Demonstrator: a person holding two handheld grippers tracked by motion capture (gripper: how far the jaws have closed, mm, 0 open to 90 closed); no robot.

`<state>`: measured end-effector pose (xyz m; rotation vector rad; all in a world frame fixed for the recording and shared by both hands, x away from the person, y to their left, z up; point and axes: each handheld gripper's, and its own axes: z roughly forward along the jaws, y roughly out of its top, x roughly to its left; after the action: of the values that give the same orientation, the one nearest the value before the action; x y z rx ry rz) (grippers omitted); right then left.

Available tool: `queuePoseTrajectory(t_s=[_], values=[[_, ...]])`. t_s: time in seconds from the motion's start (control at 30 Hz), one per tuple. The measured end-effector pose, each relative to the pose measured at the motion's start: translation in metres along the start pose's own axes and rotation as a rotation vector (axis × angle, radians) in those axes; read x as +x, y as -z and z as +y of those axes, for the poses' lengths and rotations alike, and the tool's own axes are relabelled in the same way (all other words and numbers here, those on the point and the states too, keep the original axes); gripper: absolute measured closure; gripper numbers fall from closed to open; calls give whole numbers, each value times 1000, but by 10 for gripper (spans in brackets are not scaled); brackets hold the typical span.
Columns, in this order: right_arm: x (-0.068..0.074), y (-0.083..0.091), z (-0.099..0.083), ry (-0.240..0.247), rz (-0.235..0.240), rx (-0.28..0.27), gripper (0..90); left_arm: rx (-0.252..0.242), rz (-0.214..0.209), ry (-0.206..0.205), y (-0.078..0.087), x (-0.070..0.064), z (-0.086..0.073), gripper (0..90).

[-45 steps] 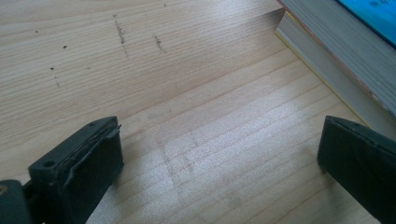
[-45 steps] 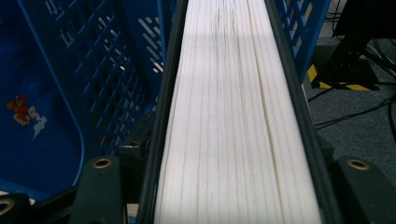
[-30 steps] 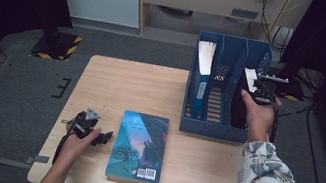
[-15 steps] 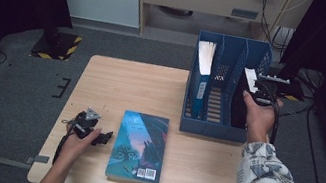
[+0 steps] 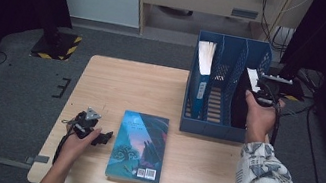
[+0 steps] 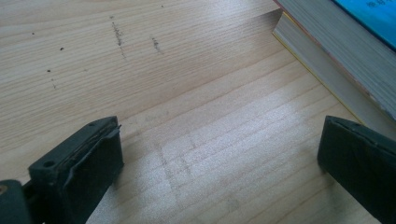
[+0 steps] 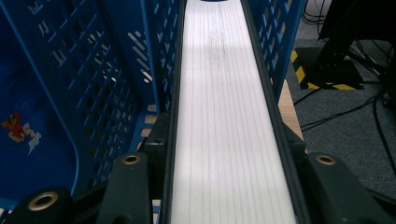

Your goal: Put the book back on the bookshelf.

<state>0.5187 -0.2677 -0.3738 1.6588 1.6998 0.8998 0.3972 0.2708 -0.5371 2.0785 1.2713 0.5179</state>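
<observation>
Book [image 7: 231,116] lower, cover hidden

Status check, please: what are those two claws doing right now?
Right gripper clamped on black book in blue rack. Left gripper open beside flat book. Nothing blocking.

The file rack [image 5: 222,102] is blue with lattice walls, the book [image 5: 138,146] has a teal-and-purple cover, the desk [image 5: 126,85] is pale wood grain

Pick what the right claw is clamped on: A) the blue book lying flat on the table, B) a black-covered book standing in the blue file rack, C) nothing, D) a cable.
B: in the right gripper view the right claw pinches the black-covered book, page edges up, inside the blue file rack.
</observation>
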Motion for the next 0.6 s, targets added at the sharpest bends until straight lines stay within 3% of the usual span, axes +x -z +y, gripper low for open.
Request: queuePoseTrajectory(t_s=[0.2, 0.6], values=[[4, -4, 10, 5, 1, -14, 531, 0, 0, -1, 0, 0, 0, 0], [4, -33, 25, 21, -32, -23, 531, 0, -3, -2, 0, 0, 0, 0]])
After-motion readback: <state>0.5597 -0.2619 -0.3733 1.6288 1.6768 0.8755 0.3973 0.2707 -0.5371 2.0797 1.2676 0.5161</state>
